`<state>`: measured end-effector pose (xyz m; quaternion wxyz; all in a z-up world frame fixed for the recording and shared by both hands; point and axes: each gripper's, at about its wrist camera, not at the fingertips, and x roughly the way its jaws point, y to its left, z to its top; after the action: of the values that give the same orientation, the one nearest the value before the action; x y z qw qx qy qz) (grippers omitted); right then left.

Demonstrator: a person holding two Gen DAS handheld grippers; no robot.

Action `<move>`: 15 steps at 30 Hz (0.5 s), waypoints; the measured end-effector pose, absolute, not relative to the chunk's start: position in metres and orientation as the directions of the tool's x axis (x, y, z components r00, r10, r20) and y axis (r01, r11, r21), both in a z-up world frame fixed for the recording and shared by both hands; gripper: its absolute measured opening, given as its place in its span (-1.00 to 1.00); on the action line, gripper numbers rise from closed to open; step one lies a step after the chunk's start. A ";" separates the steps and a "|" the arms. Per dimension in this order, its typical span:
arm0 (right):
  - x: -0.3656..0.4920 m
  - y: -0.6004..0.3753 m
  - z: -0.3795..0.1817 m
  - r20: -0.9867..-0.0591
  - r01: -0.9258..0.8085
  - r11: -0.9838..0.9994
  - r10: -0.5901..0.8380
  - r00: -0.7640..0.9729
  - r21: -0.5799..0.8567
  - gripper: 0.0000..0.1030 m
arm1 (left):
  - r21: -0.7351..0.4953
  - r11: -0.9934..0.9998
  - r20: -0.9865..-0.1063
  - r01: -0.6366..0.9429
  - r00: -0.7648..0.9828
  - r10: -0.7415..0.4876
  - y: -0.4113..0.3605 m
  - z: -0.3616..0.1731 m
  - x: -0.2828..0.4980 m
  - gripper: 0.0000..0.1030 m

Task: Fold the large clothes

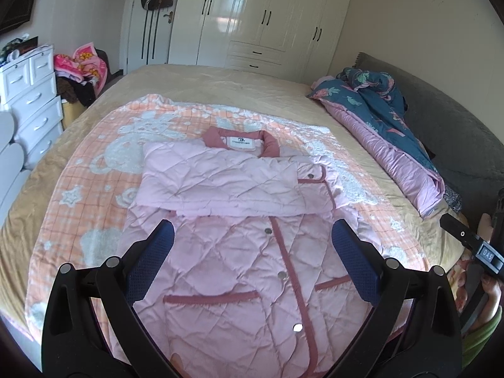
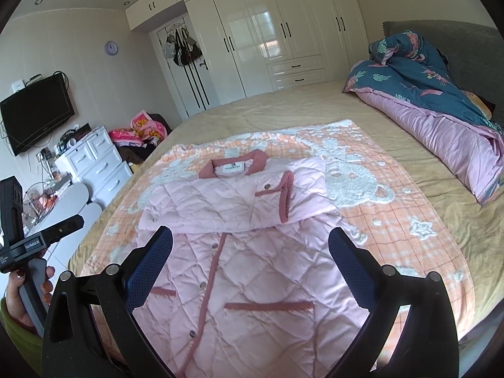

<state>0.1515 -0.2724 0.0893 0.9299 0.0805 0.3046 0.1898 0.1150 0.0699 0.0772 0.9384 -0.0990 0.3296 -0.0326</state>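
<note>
above the jacket, hand-held grippers agape

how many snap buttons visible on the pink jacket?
5 on the pink jacket in left wrist view: one near the folded sleeve, four down the placket. More may be hidden.

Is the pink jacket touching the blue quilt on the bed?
Apart. In the right wrist view, the jacket and quilt are separated by a strip of bare blanket.

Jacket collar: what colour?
Dusty rose collar, darker than the pale pink jacket. Right wrist view.
</note>
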 end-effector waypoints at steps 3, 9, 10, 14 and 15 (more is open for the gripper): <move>0.148 -0.280 0.082 -0.543 -0.302 0.914 0.404 0.736 0.270 0.92 | -0.233 0.972 -0.628 -0.015 0.766 -0.139 0.073 0.067 0.110 0.82; 0.144 -0.287 0.068 -0.562 -0.307 0.913 0.408 0.720 0.269 0.92 | -0.244 0.968 -0.647 -0.064 0.754 -0.113 0.084 0.048 0.098 0.82; 0.144 -0.288 0.066 -0.565 -0.308 0.913 0.407 0.718 0.267 0.92 | -0.252 0.965 -0.648 -0.067 0.753 -0.117 0.086 0.046 0.097 0.82; 0.142 -0.293 0.057 -0.582 -0.306 0.915 0.403 0.707 0.262 0.92 | -0.258 0.961 -0.658 -0.096 0.746 -0.102 0.095 0.040 0.089 0.82; 0.141 -0.295 0.054 -0.587 -0.303 0.915 0.403 0.702 0.265 0.92 | -0.253 0.962 -0.662 -0.106 0.744 -0.092 0.098 0.039 0.087 0.82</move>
<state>0.1412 -0.2952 0.0535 0.9195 0.0742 0.3349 0.1918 0.0870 0.0980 0.0385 0.9234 -0.1384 0.3580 0.0036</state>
